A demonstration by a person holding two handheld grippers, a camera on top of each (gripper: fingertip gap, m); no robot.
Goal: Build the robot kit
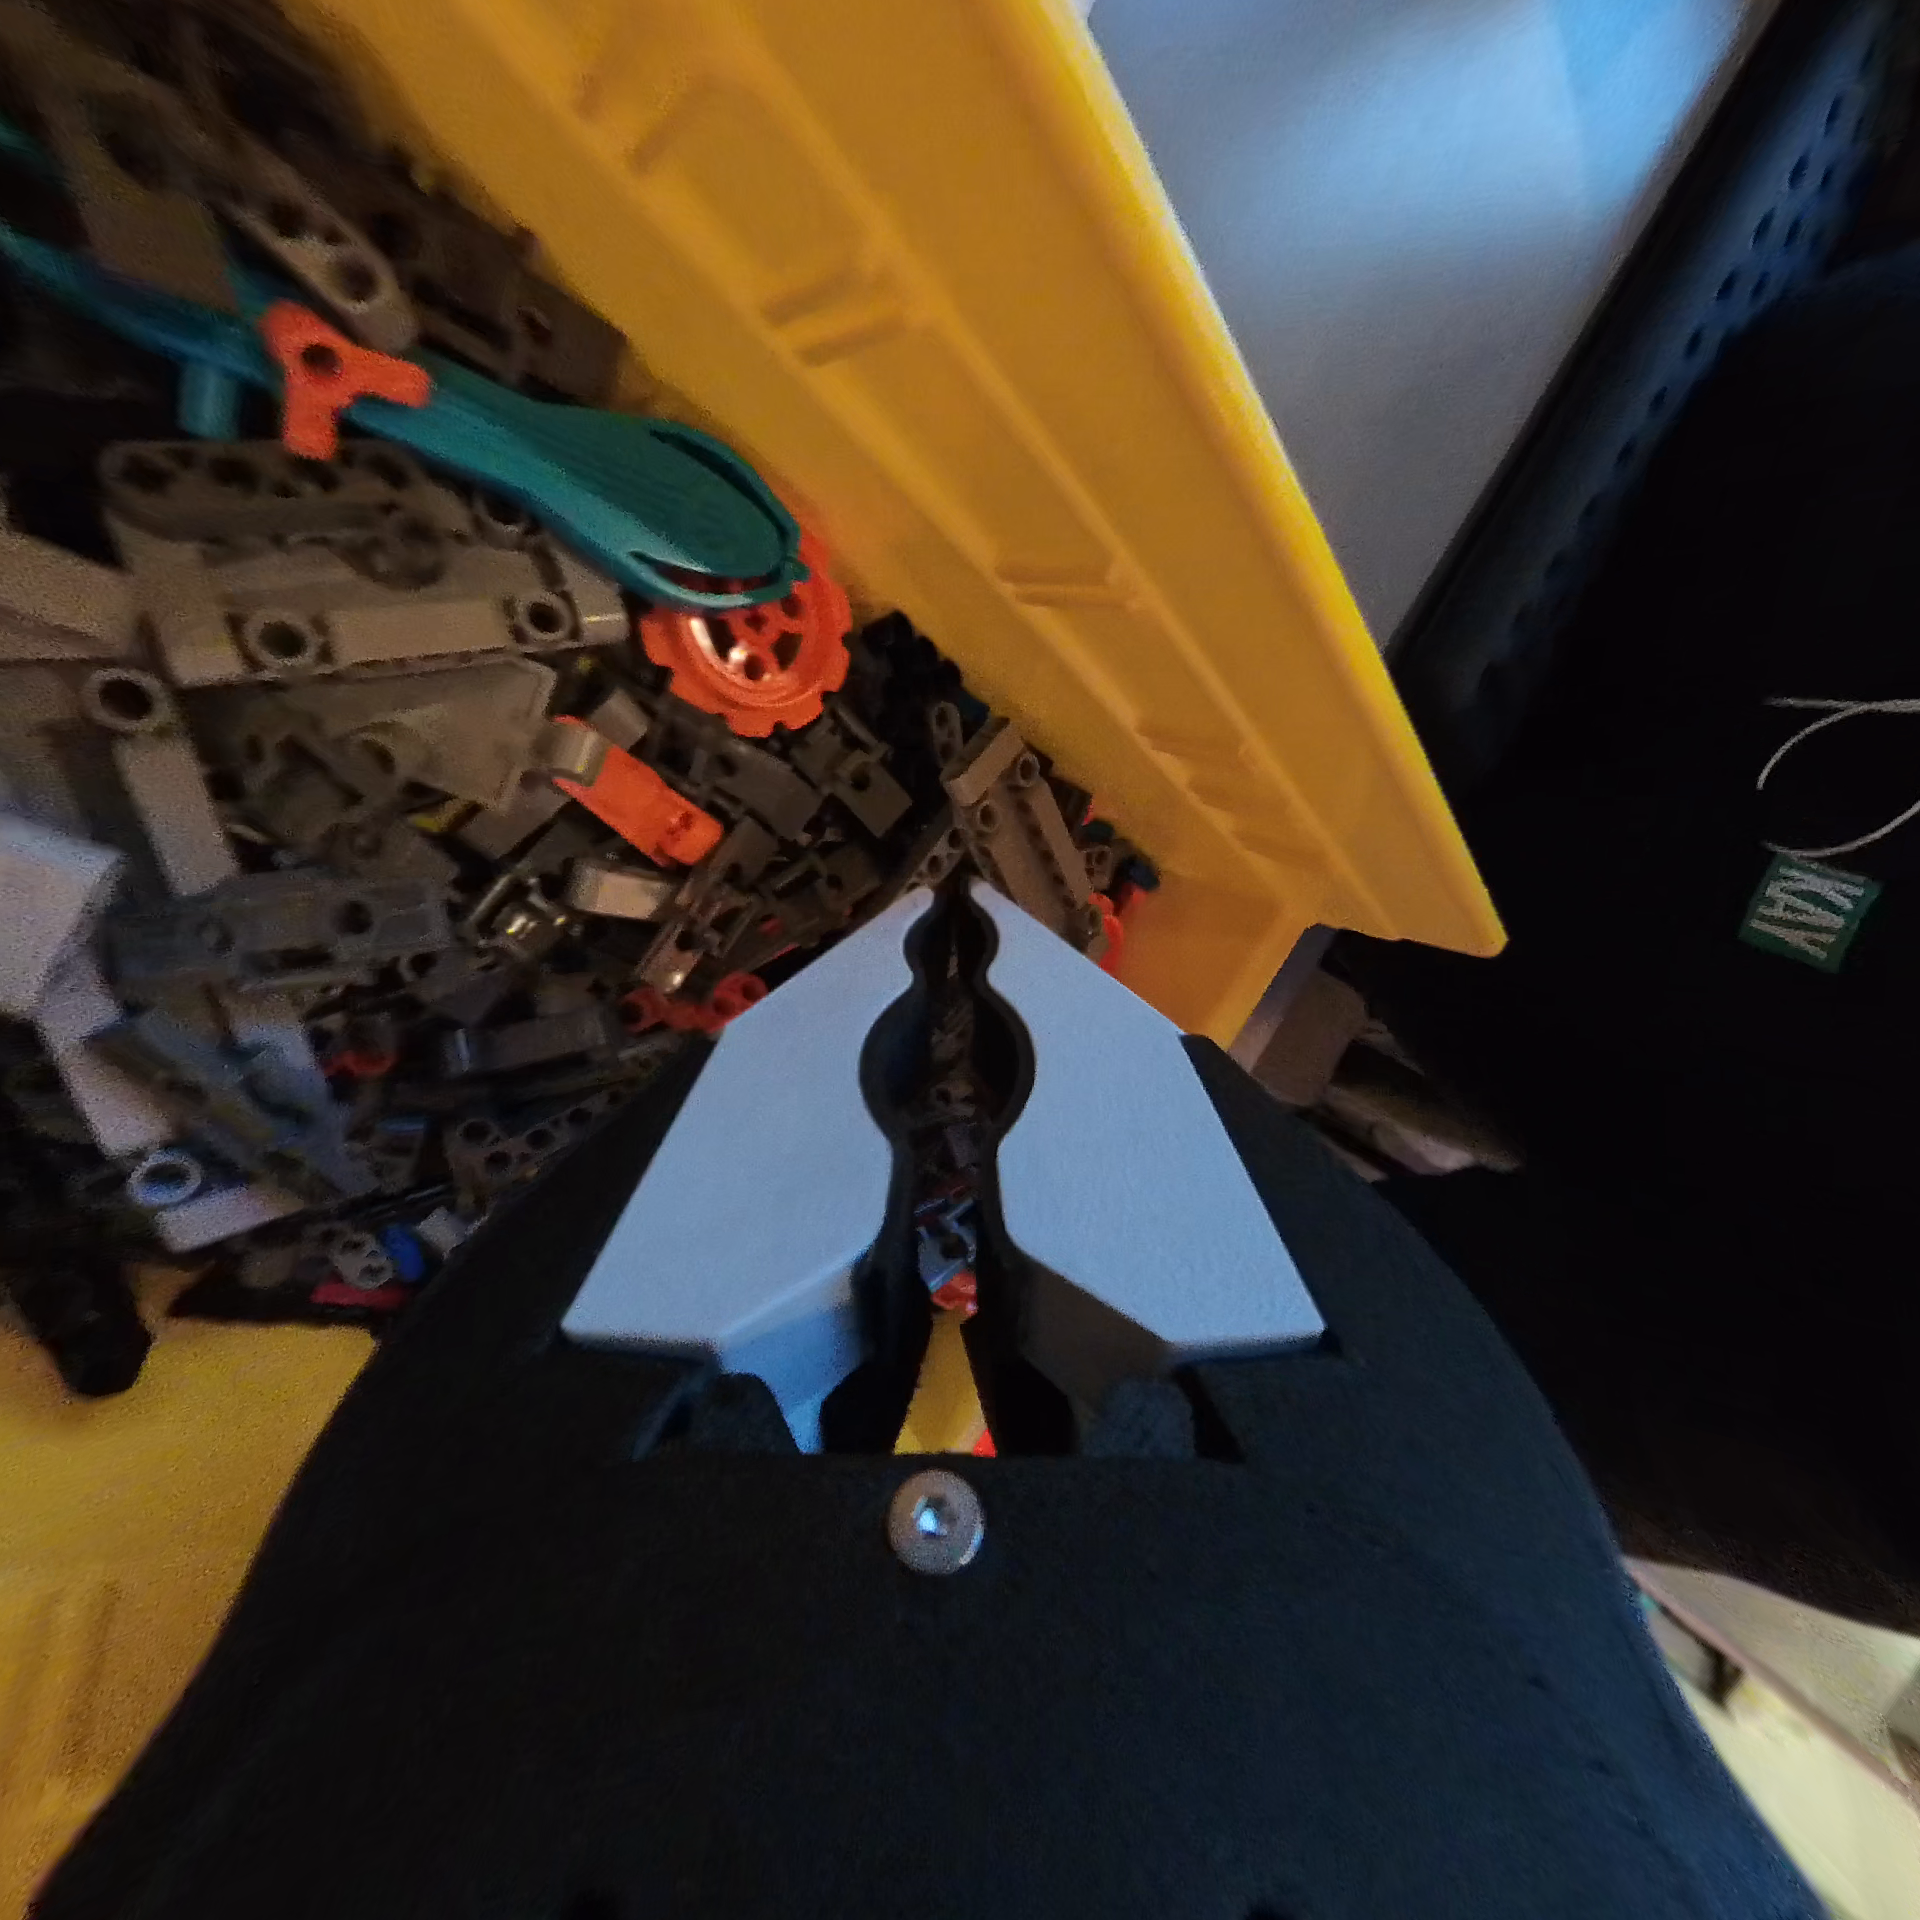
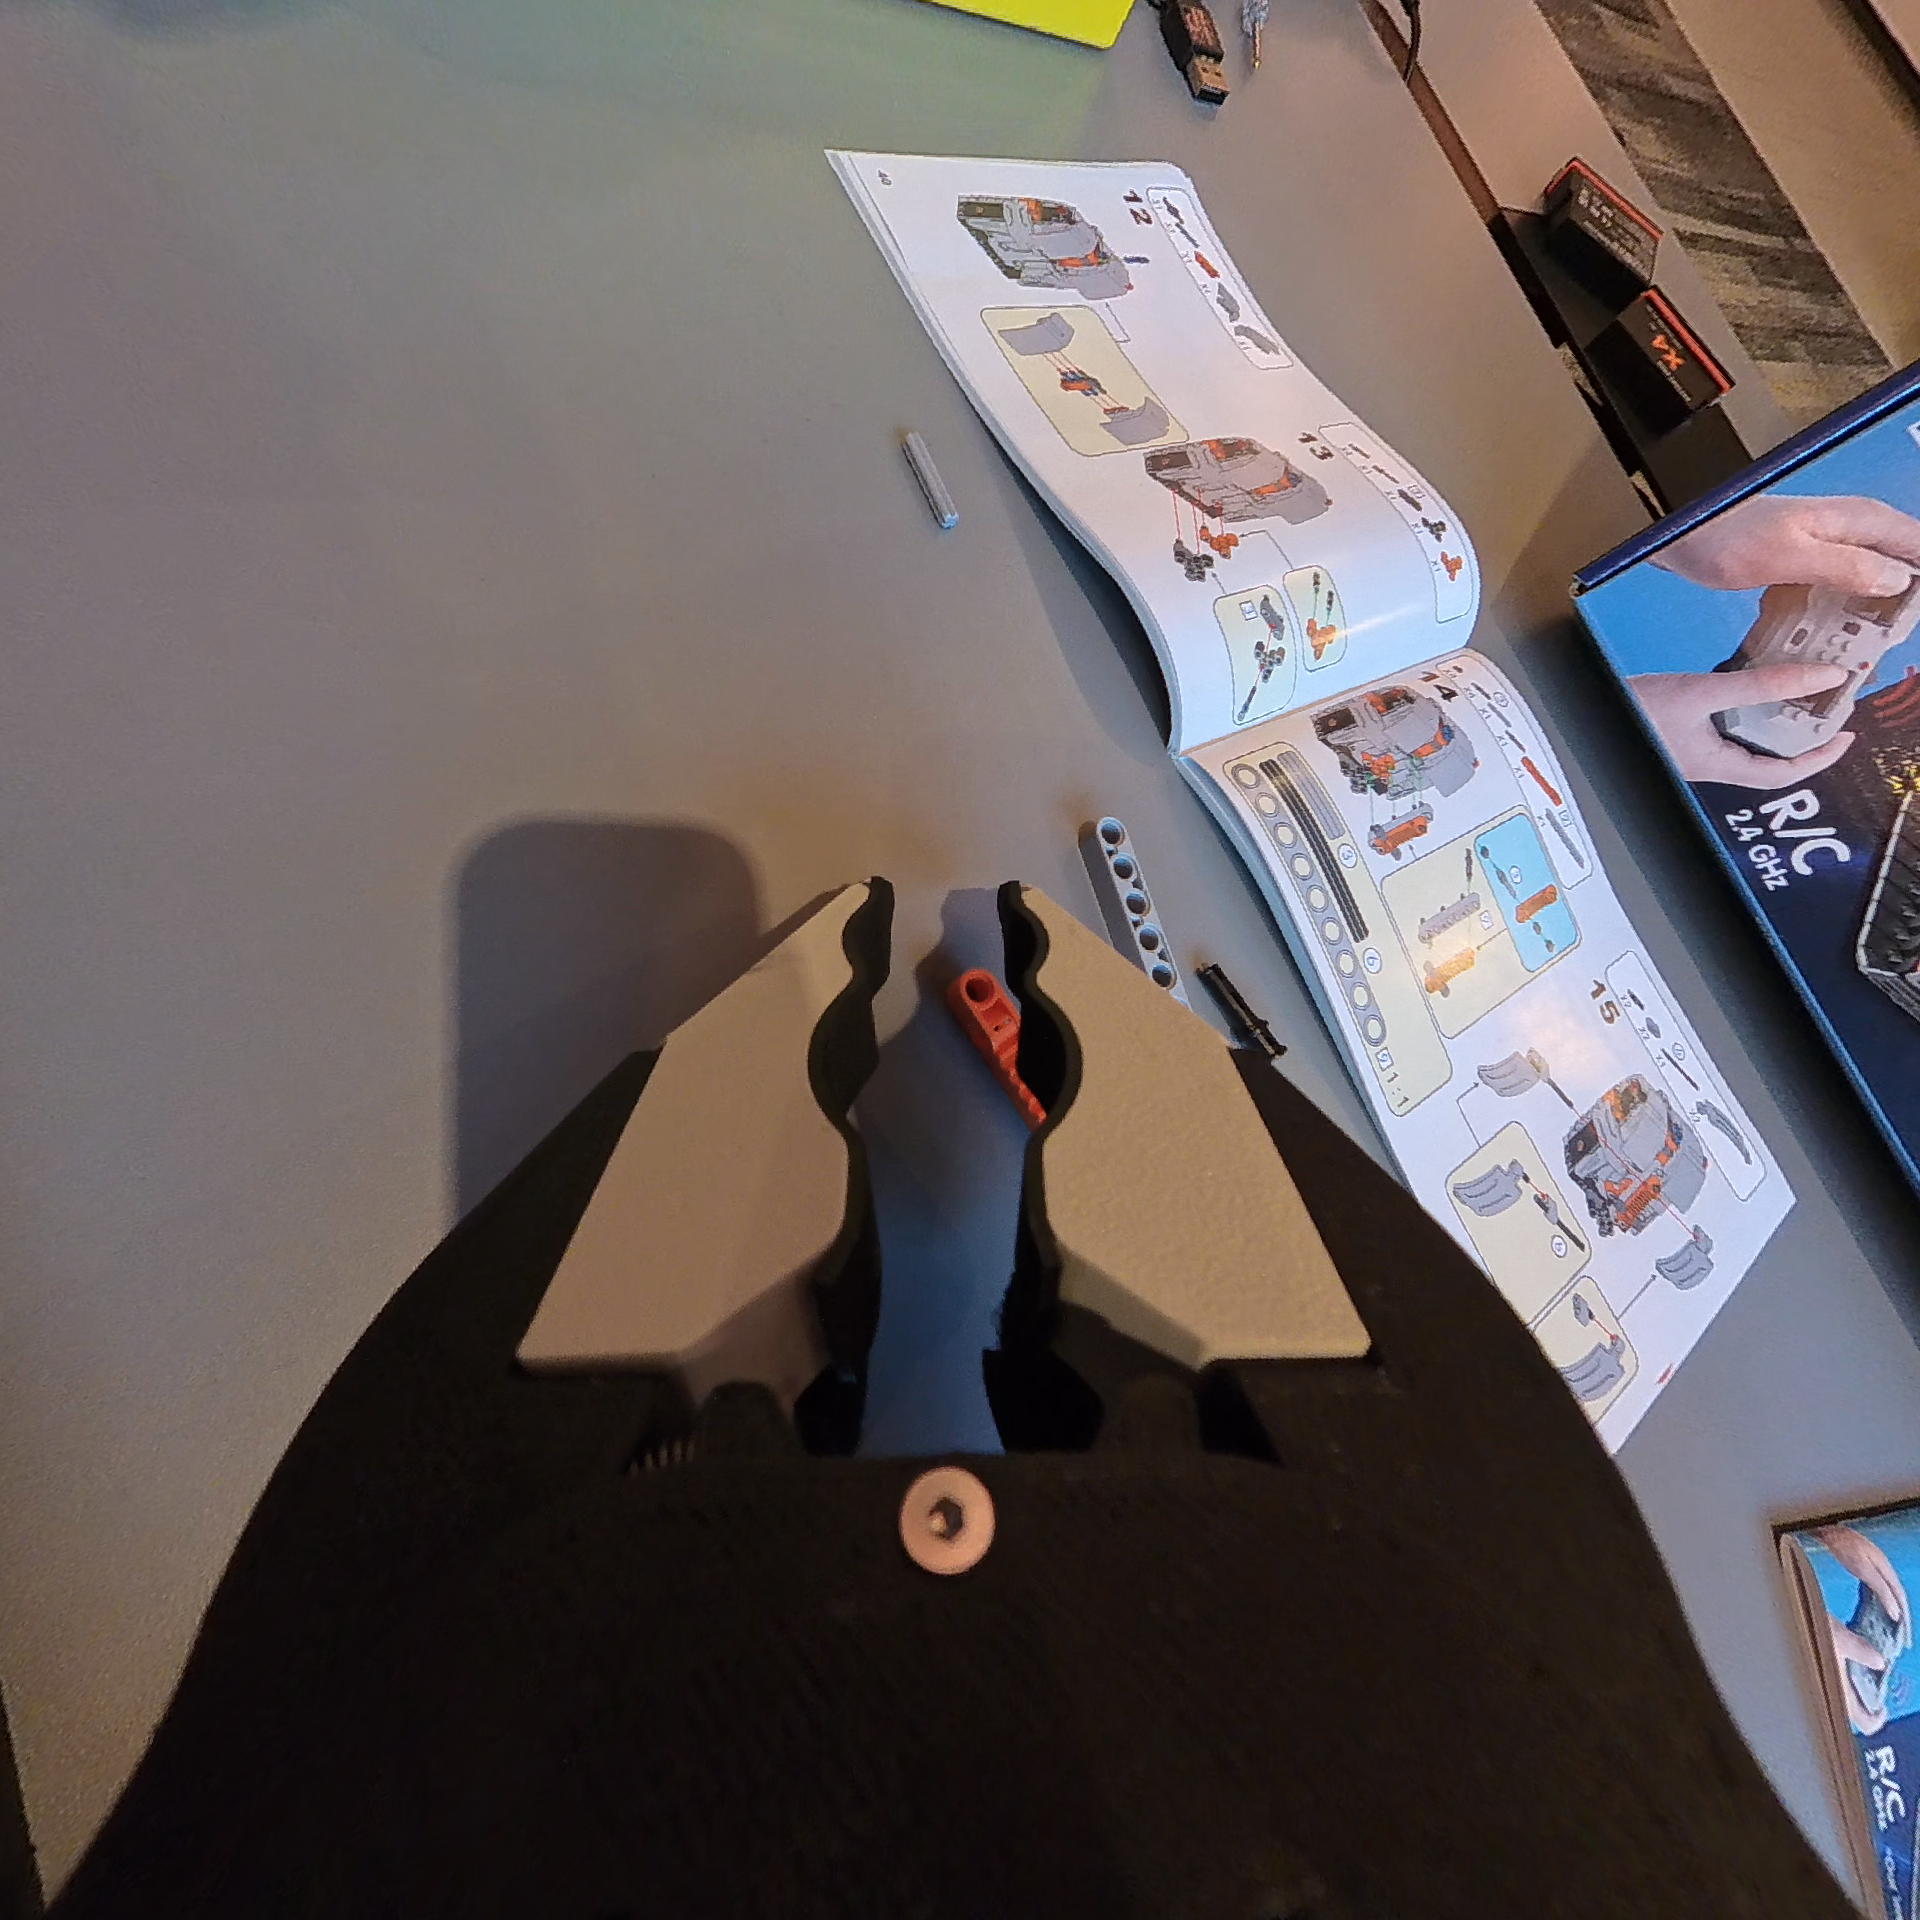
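In the left wrist view my left gripper is shut, with its tips over a pile of grey, black and orange building parts in a yellow bin. I see nothing held between its fingers. An orange gear and a teal tool lie on the pile ahead. In the right wrist view my right gripper is open just above a grey table. A small orange part lies on the table between its fingers, close to the right finger. A grey holed beam and a black pin lie just to the right.
An open instruction booklet lies on the right of the table, with a short grey axle beside it. A blue box stands at the right edge, a second one at the lower right. Dark gear fills the space beyond the bin.
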